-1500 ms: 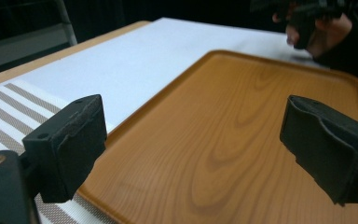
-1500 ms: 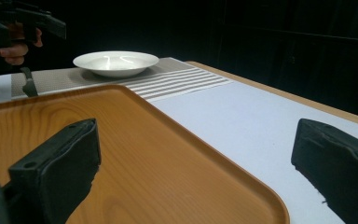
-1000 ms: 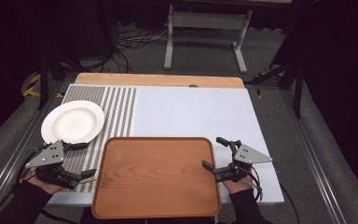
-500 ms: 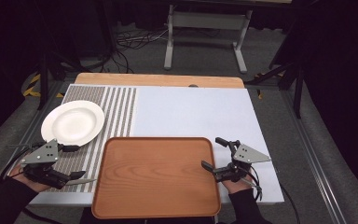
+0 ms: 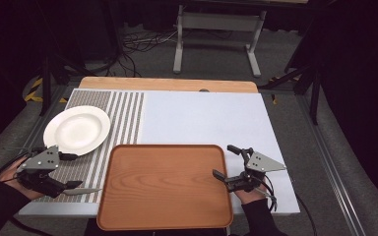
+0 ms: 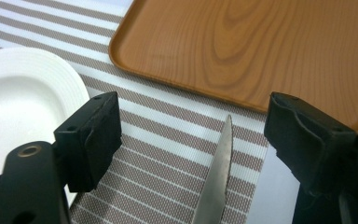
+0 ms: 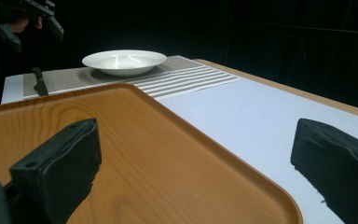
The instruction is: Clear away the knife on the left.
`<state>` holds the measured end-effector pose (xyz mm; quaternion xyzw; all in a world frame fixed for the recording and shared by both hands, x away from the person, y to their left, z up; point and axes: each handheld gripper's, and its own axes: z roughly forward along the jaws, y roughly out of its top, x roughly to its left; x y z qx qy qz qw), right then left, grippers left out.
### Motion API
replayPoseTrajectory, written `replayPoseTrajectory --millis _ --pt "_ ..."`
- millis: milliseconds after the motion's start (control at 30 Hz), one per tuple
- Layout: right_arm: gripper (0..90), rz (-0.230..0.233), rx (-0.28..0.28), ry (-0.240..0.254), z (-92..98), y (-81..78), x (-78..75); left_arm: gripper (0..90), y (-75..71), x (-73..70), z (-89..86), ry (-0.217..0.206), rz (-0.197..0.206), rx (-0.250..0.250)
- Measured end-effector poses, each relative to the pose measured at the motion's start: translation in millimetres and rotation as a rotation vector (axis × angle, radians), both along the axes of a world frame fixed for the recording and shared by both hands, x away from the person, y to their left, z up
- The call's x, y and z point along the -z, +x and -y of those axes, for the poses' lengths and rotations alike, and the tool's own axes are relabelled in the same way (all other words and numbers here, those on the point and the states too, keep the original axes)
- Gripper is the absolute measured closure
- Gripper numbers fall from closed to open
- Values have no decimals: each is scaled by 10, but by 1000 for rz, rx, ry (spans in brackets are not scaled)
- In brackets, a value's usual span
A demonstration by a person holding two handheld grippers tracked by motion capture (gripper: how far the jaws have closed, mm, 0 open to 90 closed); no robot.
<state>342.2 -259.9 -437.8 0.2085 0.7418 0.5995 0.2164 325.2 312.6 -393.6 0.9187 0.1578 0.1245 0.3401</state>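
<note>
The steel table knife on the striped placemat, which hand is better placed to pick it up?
Left. The steel table knife lies on the striped placemat between the left gripper's open fingers; the right gripper sits beyond the brown wooden tray.

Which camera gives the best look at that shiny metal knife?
The left gripper view: the serrated silver metal knife lies close up on the striped mat, between the open left claw's pads. The high view shows it small beside the wooden tray. The right gripper view shows it as a distant dark sliver.
</note>
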Motion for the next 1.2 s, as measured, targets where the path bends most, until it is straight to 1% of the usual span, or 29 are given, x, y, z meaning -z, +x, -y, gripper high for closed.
replayPoseTrajectory --millis 67,200,233,267,333,367,467,500,600,667,700,800,833,867,900,933,1000,1067,1100,1133,1200 --pt "20 4 0 -5 3 1 -3 210 4 0 -13 12 -8 2" --pt "20 8 4 -4 20 1 -9 213 21 10 -39 61 -32 17" --pt "20 7 3 -3 20 1 -9 216 21 10 -39 61 -32 17" --pt "20 8 2 -7 19 2 -9 219 34 15 -56 85 -48 22" --pt "20 8 -4 -7 13 1 -8 218 51 17 -72 105 -71 26" --pt "20 8 -4 -7 13 1 -8 218 51 17 -72 105 -71 26" --pt "20 14 -4 -13 17 0 -15 218 69 28 -101 149 -94 35" --pt "20 14 -4 -13 17 0 -15 221 69 28 -101 149 -94 35" --pt "20 16 -4 -11 27 1 -18 231 78 45 -117 206 -113 54" --pt "20 18 -5 -10 29 1 -20 242 80 59 -131 232 -119 63" --pt "20 18 -5 -12 28 1 -20 247 84 69 -139 238 -124 67" --pt "20 19 -8 -13 25 0 -20 267 110 106 -173 275 -146 83" --pt "20 19 -8 -13 25 0 -20 267 110 106 -173 275 -146 83" --pt "20 18 -8 -11 24 0 -21 269 126 134 -189 304 -158 88" --pt "20 19 -8 -11 24 0 -21 270 126 134 -189 304 -158 88" --pt "20 19 -9 -11 25 -1 -22 275 139 159 -203 327 -167 99" --pt "20 20 -9 -10 25 -3 -22 284 146 178 -214 350 -177 105" --pt "20 19 -9 -11 25 -1 -22 295 154 196 -221 370 -181 112" --pt "20 18 -9 -10 23 0 -21 298 154 196 -221 370 -181 112" --pt "20 18 -9 -10 23 0 -21 298 156 208 -225 380 -184 112" --pt "20 19 -10 -12 23 0 -20 323 162 225 -227 413 -196 120"
